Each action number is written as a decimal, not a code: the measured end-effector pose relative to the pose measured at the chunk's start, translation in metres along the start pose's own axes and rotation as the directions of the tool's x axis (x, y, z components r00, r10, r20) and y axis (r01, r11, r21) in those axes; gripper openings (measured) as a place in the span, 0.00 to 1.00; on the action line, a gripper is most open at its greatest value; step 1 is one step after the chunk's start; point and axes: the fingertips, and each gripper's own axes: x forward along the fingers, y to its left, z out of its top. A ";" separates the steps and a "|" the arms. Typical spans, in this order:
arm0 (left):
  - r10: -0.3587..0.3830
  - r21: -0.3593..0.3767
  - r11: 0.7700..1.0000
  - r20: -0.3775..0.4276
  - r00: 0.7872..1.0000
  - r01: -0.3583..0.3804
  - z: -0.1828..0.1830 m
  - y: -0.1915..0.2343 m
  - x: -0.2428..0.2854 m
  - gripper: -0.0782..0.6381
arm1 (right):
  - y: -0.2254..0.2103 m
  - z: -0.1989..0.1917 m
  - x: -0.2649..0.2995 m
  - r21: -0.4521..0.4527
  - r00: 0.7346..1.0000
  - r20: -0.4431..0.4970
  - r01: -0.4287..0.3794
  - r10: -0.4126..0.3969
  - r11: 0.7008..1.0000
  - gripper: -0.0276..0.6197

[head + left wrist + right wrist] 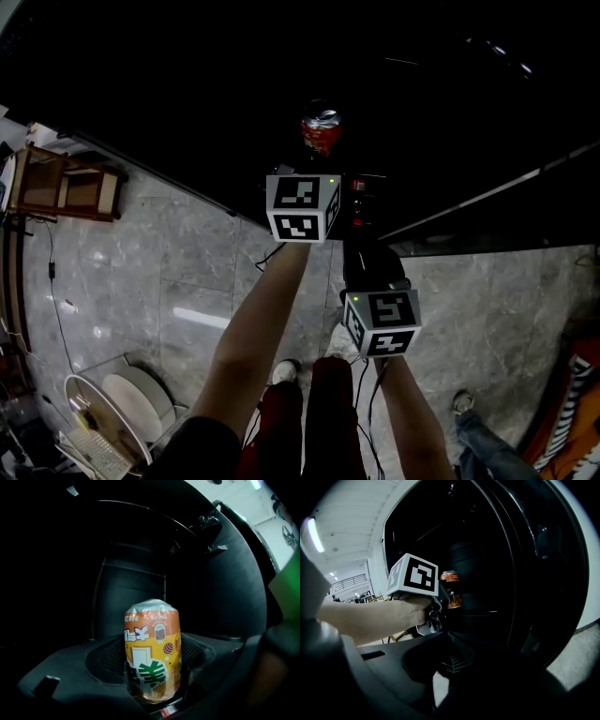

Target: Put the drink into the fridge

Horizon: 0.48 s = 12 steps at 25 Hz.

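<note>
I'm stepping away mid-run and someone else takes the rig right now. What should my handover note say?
Left tongs: shut on the drink can, which is upright and held out into the dark fridge.
Right tongs: open, nothing between them, held lower and nearer the body than the left.
Done: the can is gripped and at the fridge opening.
Left: set the can on a shelf, release it and withdraw. The pictures don't show whether the can already rests on anything, so check before opening the tongs.
</note>
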 end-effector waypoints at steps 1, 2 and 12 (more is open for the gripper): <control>-0.002 0.008 1.000 -0.004 1.000 0.002 -0.001 -0.001 -0.002 0.59 | 0.001 -0.001 0.000 0.001 1.000 -0.004 0.001 -0.001 1.000 0.07; -0.003 0.017 1.000 -0.009 1.000 0.003 -0.001 -0.001 -0.003 0.59 | 0.001 -0.003 0.000 0.003 1.000 -0.007 0.001 -0.001 1.000 0.07; -0.018 0.079 0.997 -0.040 0.999 0.021 -0.006 -0.005 -0.009 0.59 | 0.008 -0.006 0.001 0.008 1.000 -0.019 -0.001 0.001 1.000 0.07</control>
